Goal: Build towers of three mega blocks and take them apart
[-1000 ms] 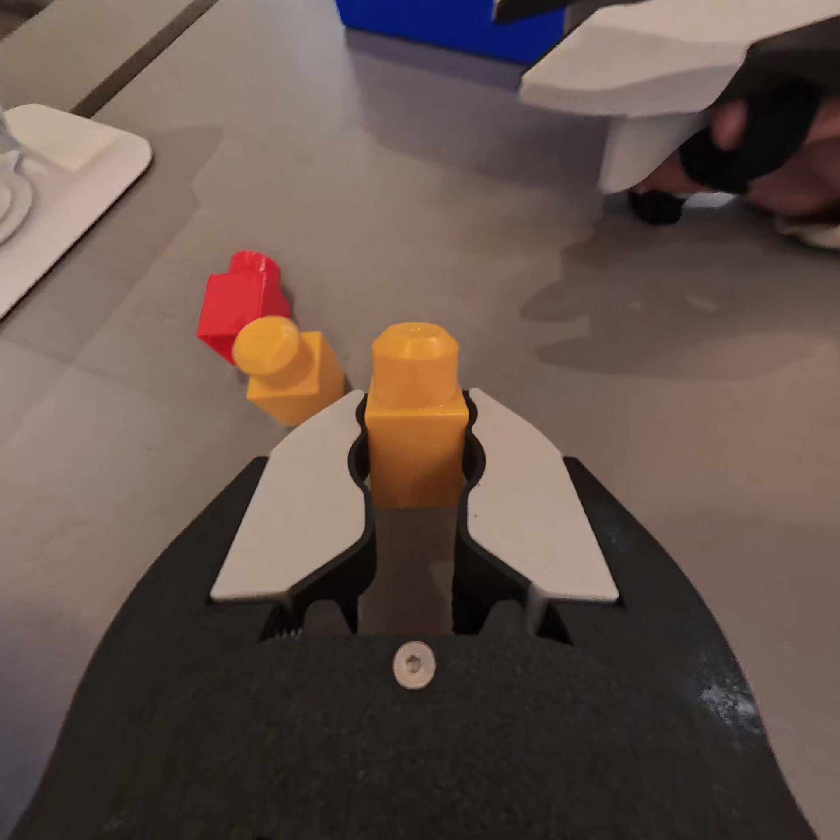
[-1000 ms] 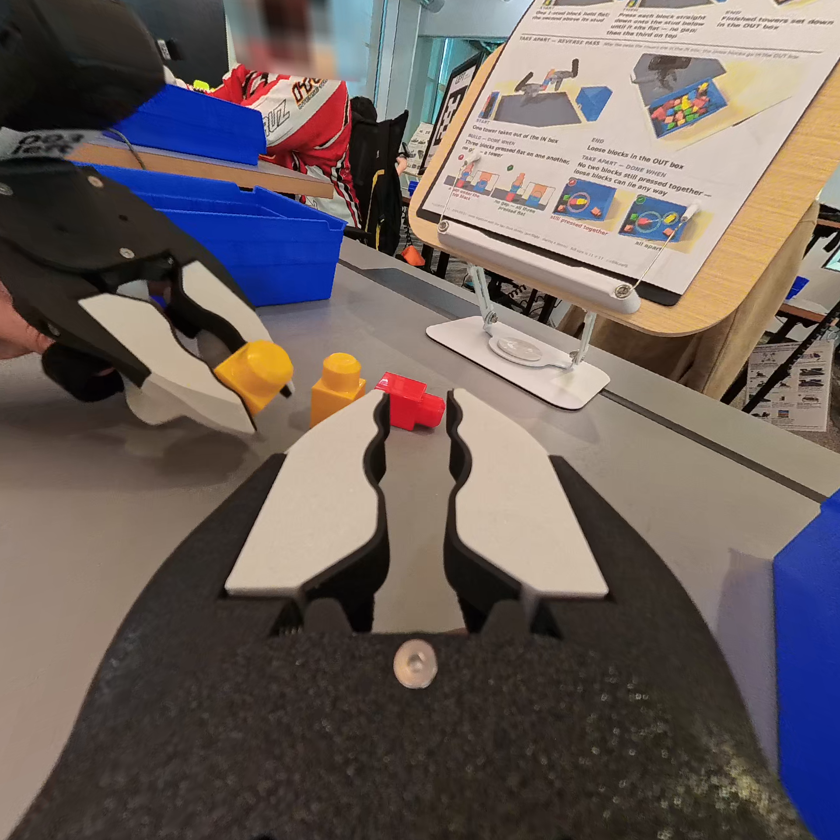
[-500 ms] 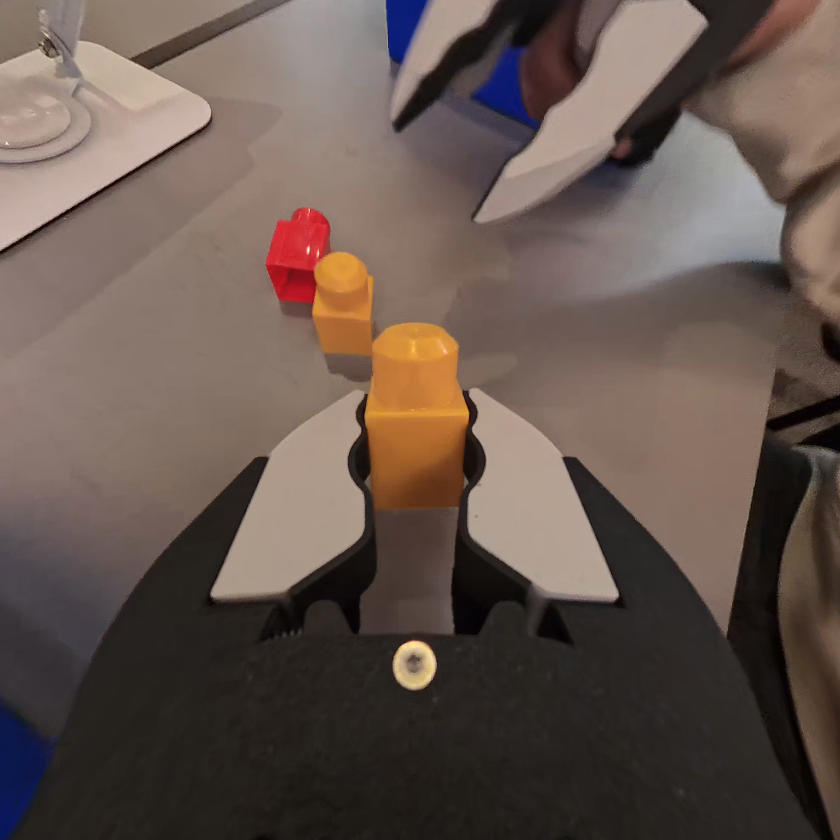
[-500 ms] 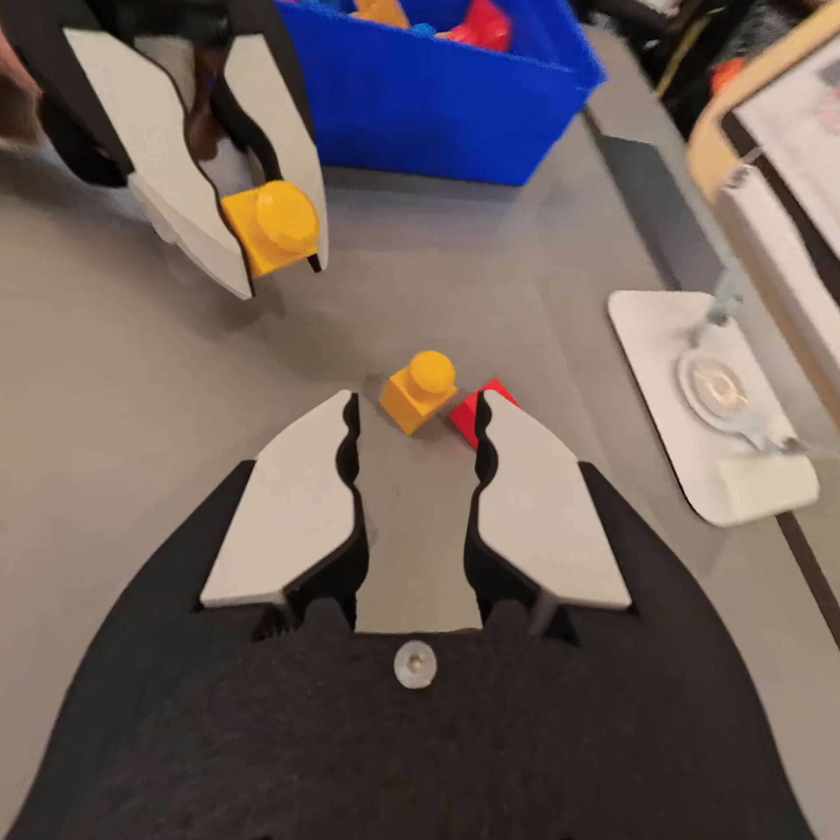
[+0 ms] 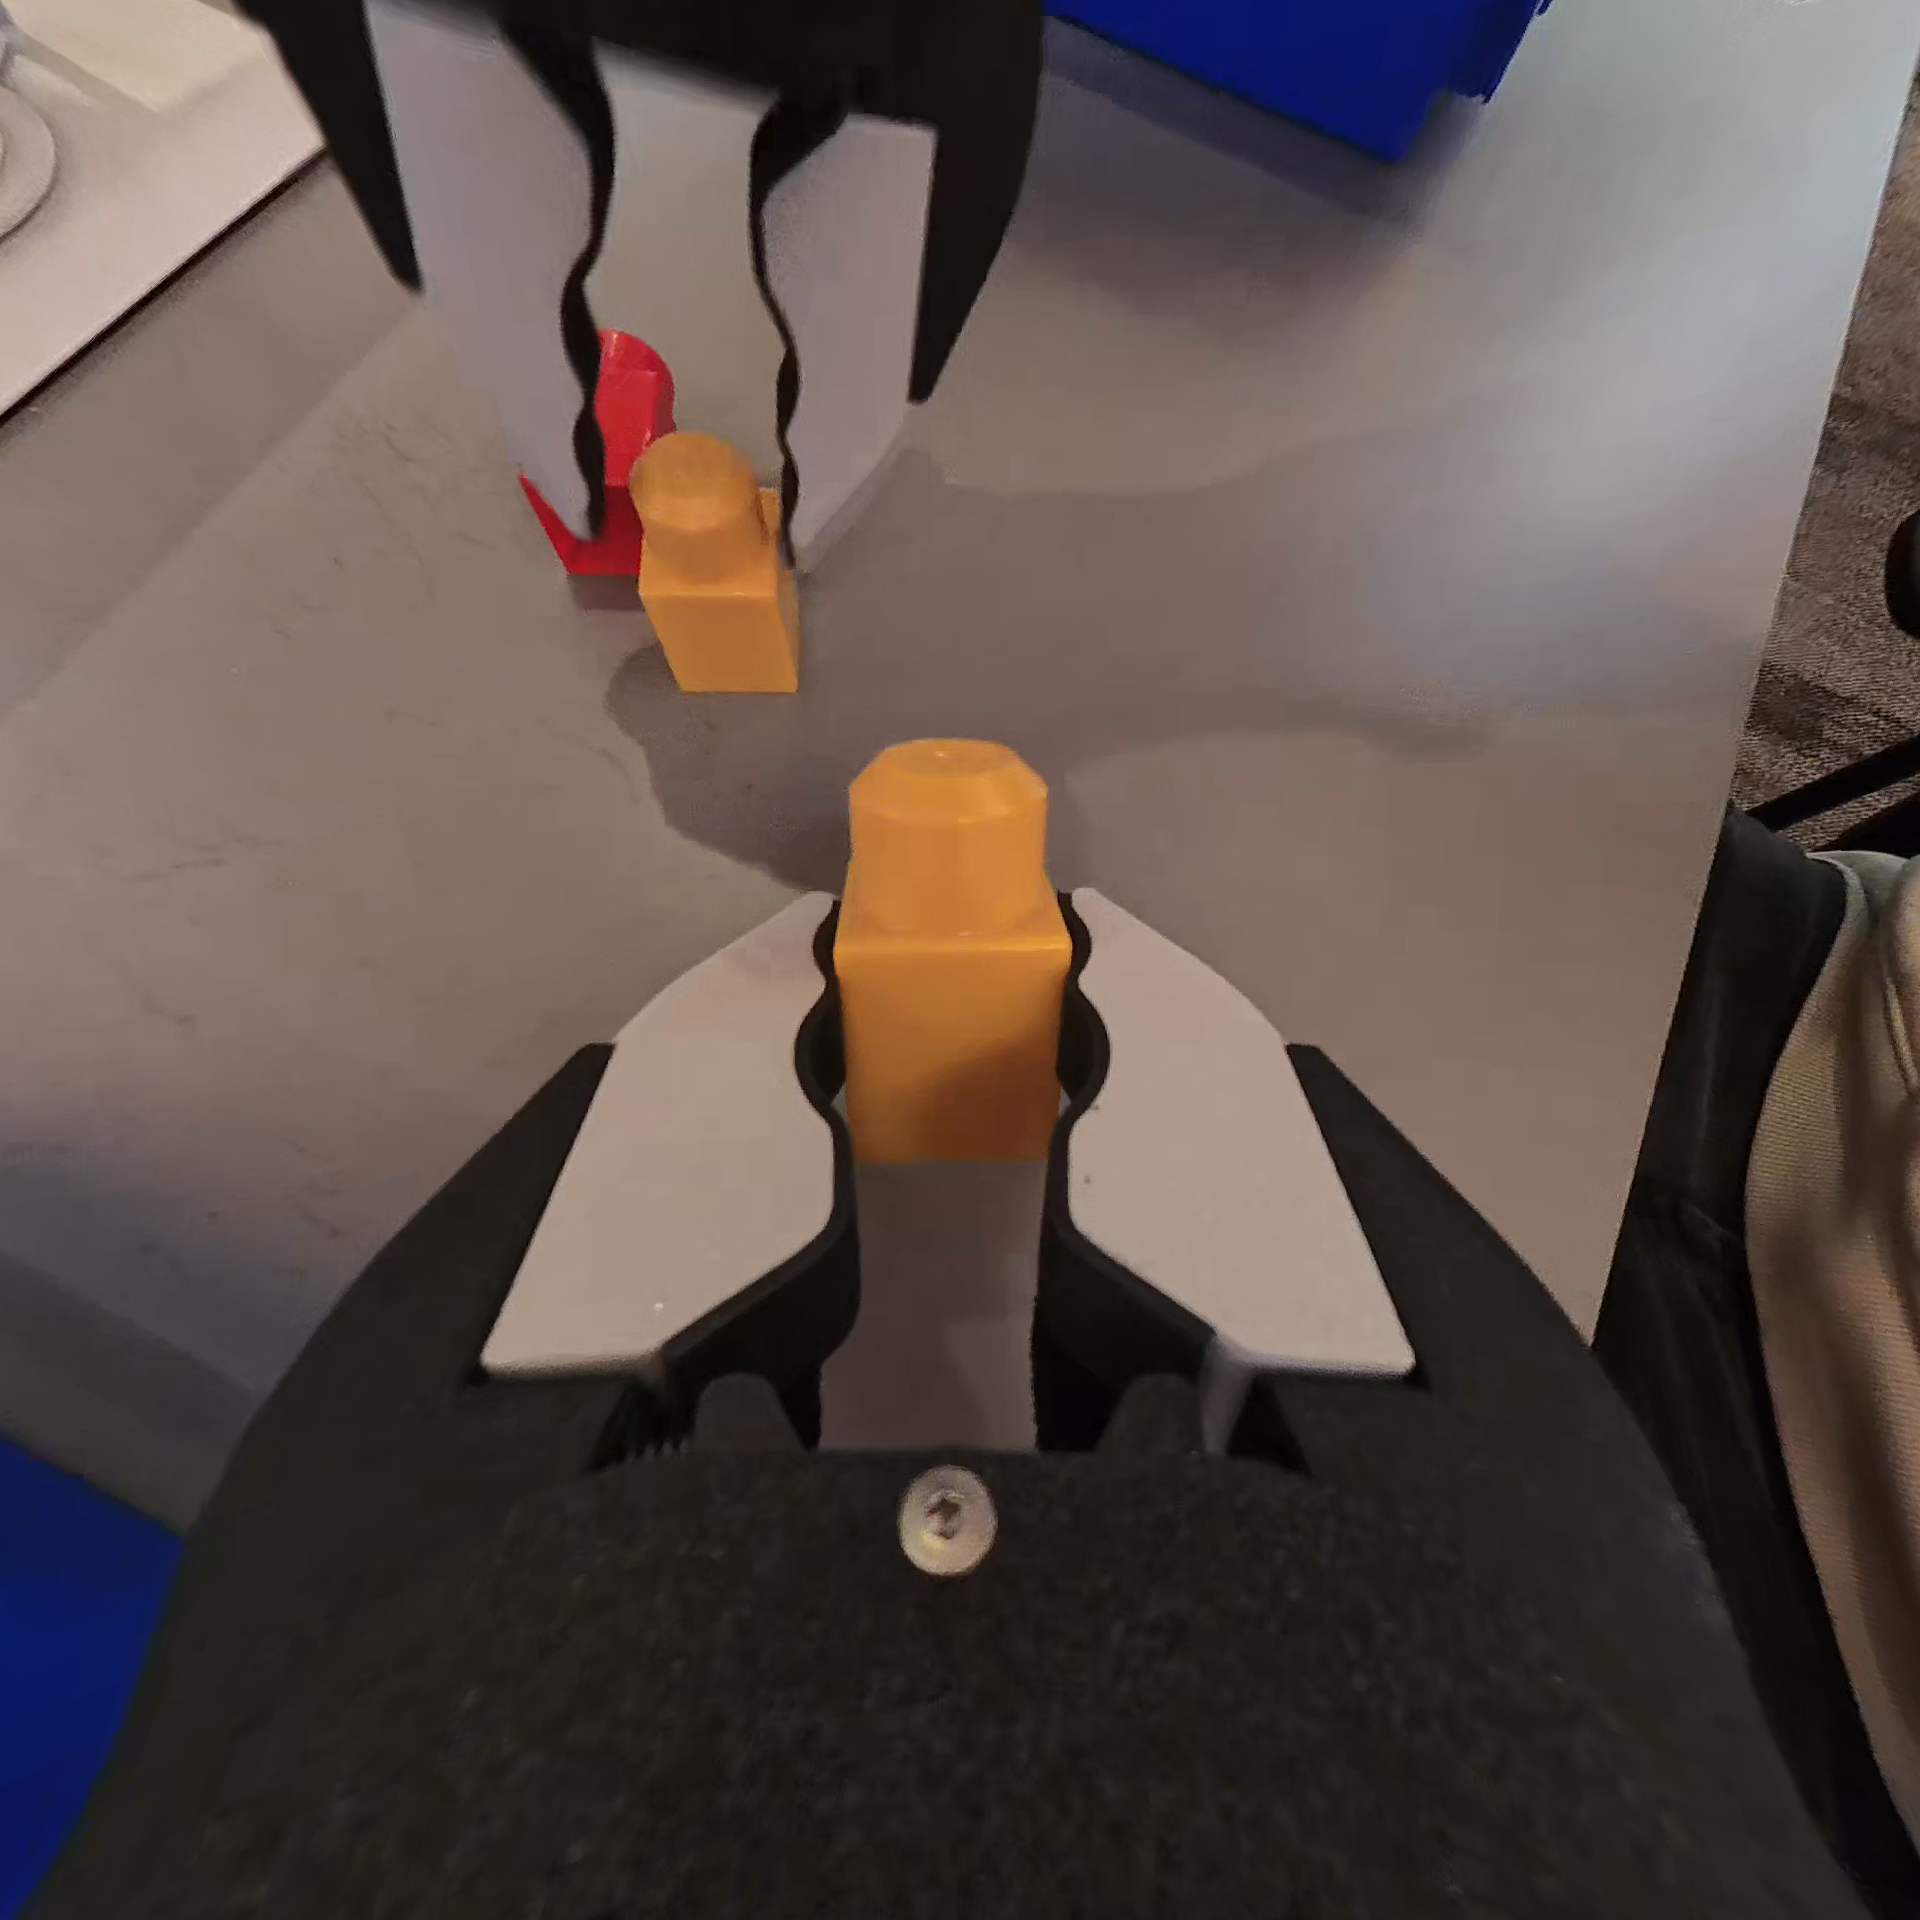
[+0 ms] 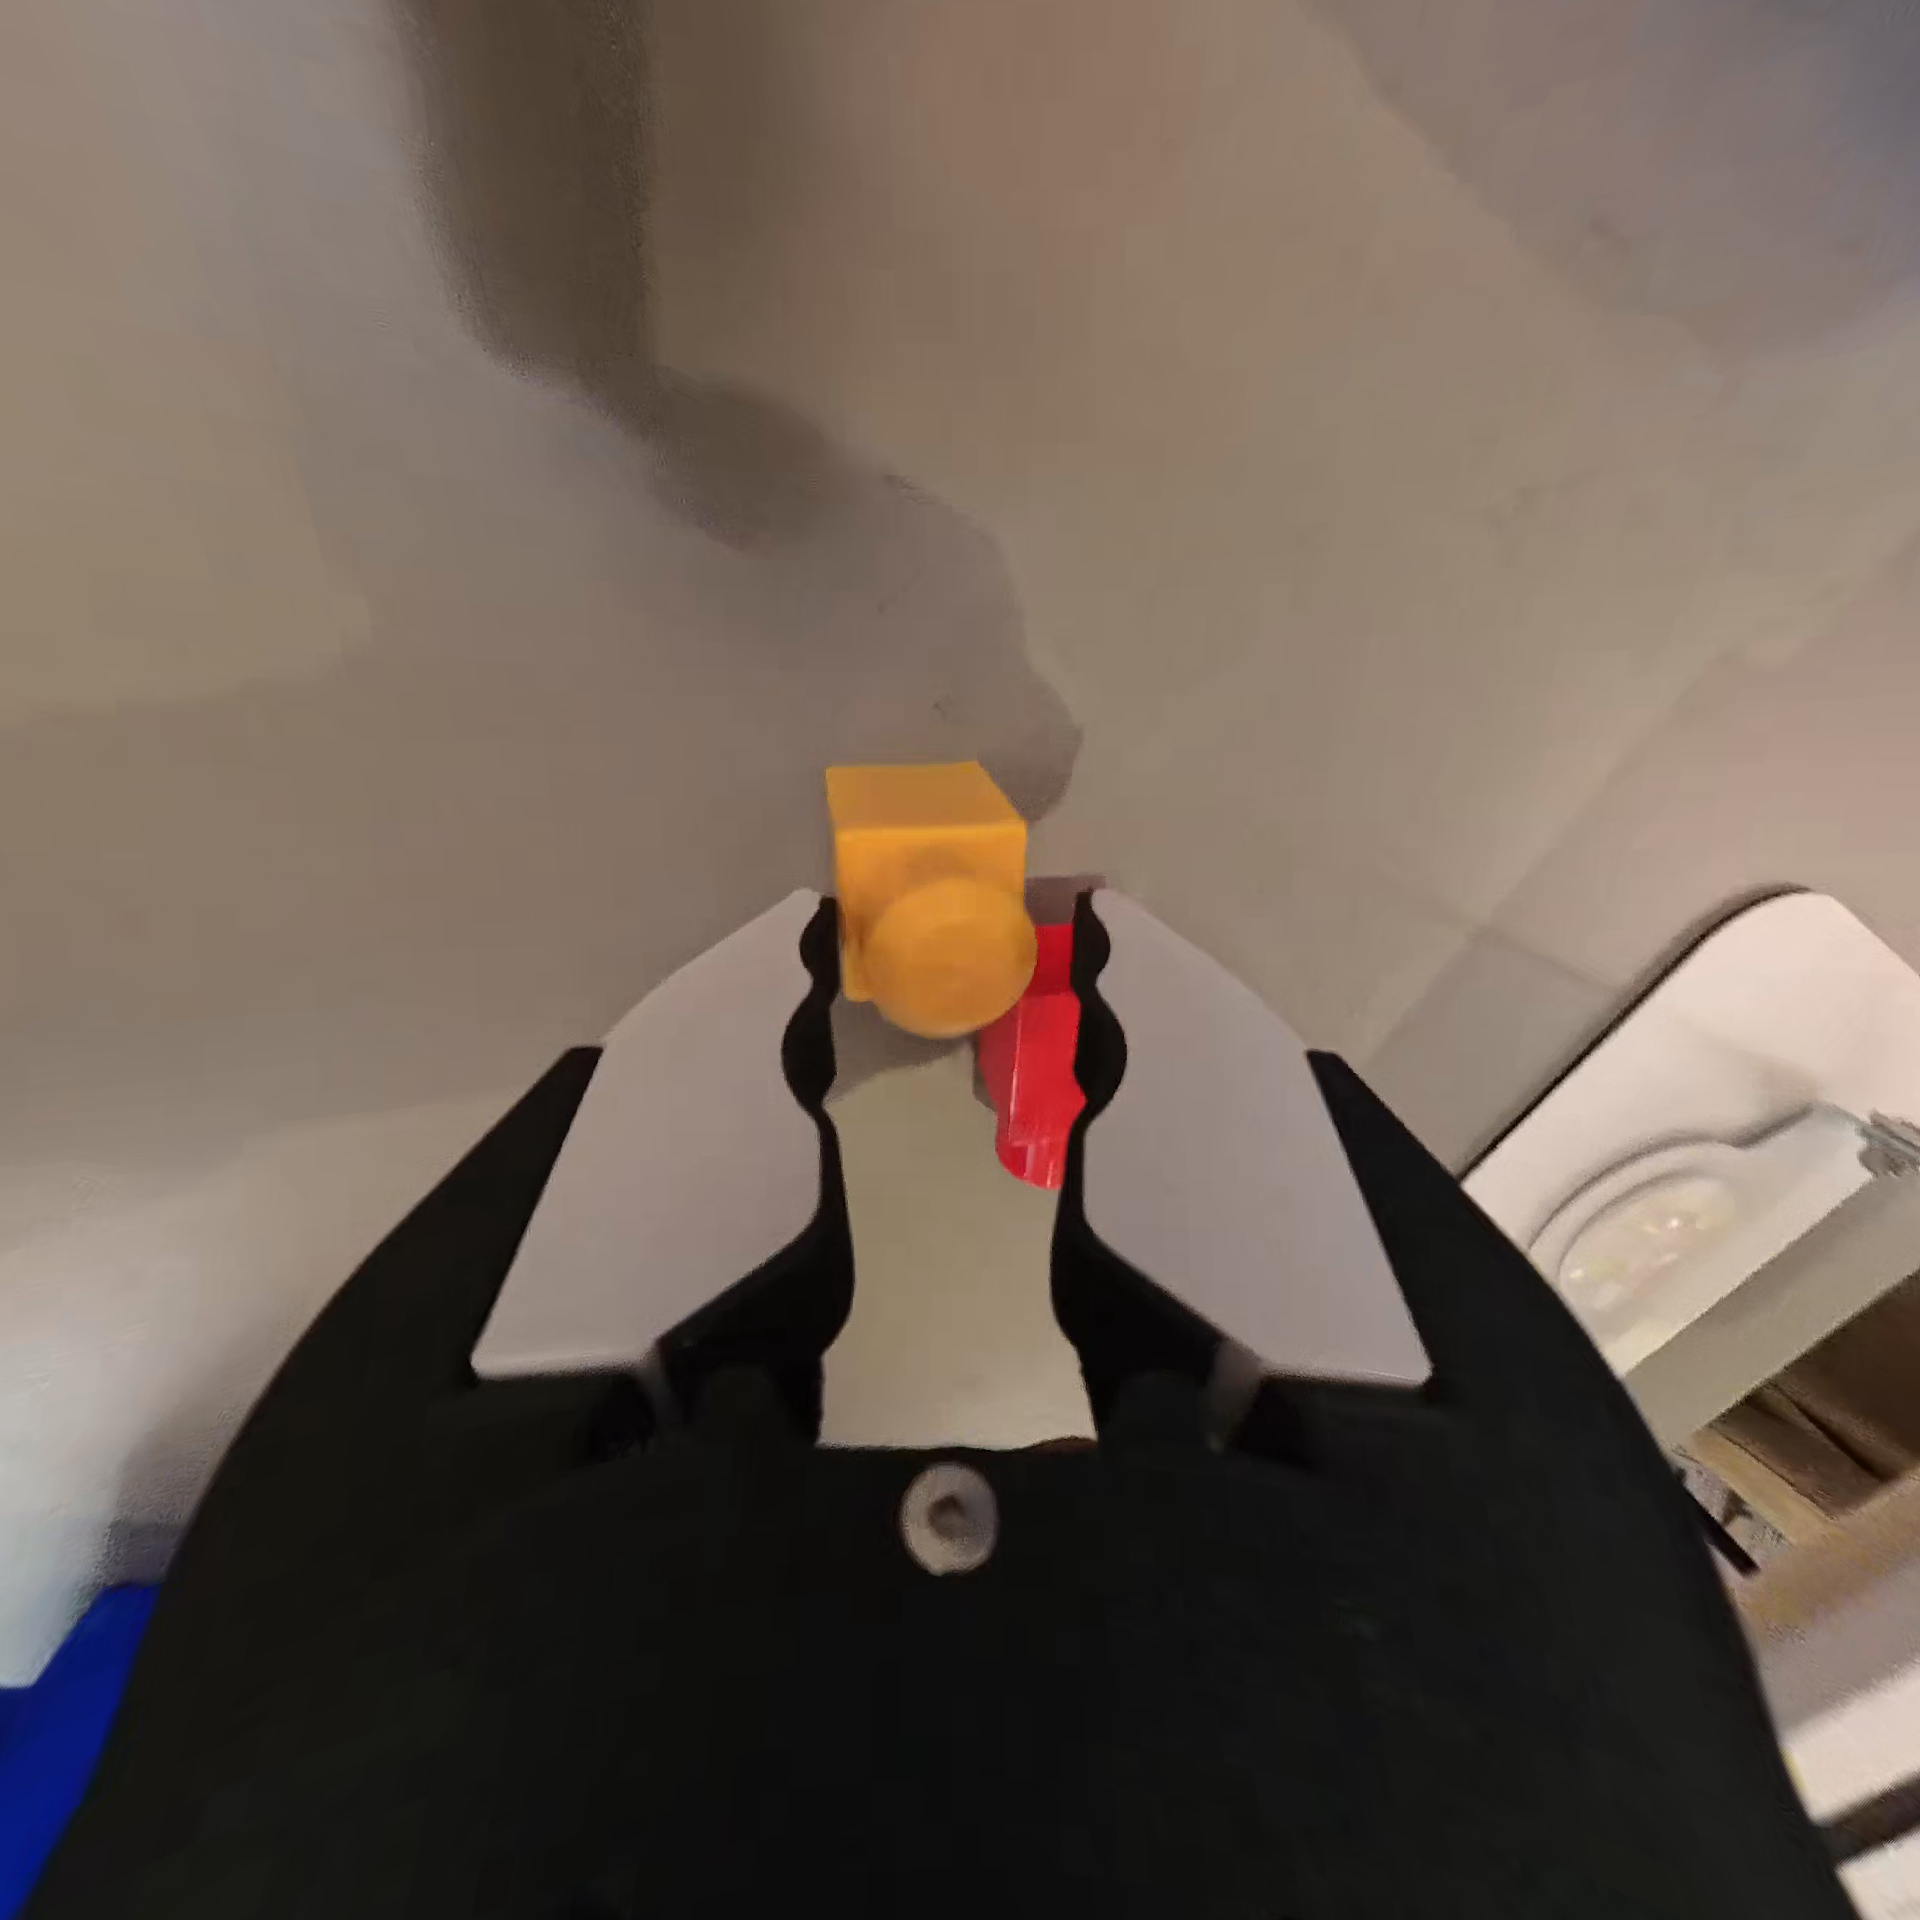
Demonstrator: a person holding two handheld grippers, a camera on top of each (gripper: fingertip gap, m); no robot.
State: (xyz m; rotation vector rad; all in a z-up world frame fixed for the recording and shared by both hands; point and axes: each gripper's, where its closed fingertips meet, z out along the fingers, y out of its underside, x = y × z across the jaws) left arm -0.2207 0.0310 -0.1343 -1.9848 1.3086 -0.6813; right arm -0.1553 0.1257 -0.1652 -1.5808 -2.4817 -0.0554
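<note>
Since a second ago, your right gripper (image 5: 686,520) has swung from off to the side to hang straight down over the two loose blocks, while your left gripper (image 5: 948,914) has kept its hold unchanged.

Your left gripper is clamped on an orange block (image 5: 951,1029), its two grey pads pressed against the block's flat sides, the round stud pointing forward and away from you. It is held above the grey table (image 5: 260,883).

Just ahead on the table stands a second orange block (image 5: 717,613), upright, stud on top. Touching it from behind is a red block (image 5: 623,436), lying on its side (partly hidden by the gripper).

Your right gripper is open, its fingertips (image 6: 1117,935) lowered on either side of the second orange block (image 6: 930,894); whether either pad touches it is unclear. In the right wrist view the red block (image 6: 1029,1081) lies between the same fingers, against the right one.

Farther out: a blue bin (image 5: 1299,73) at the far edge of the table, a white stand base (image 6: 1704,1174) to one side, and a person's beige sleeve (image 5: 1839,1299) at the table's near edge.
</note>
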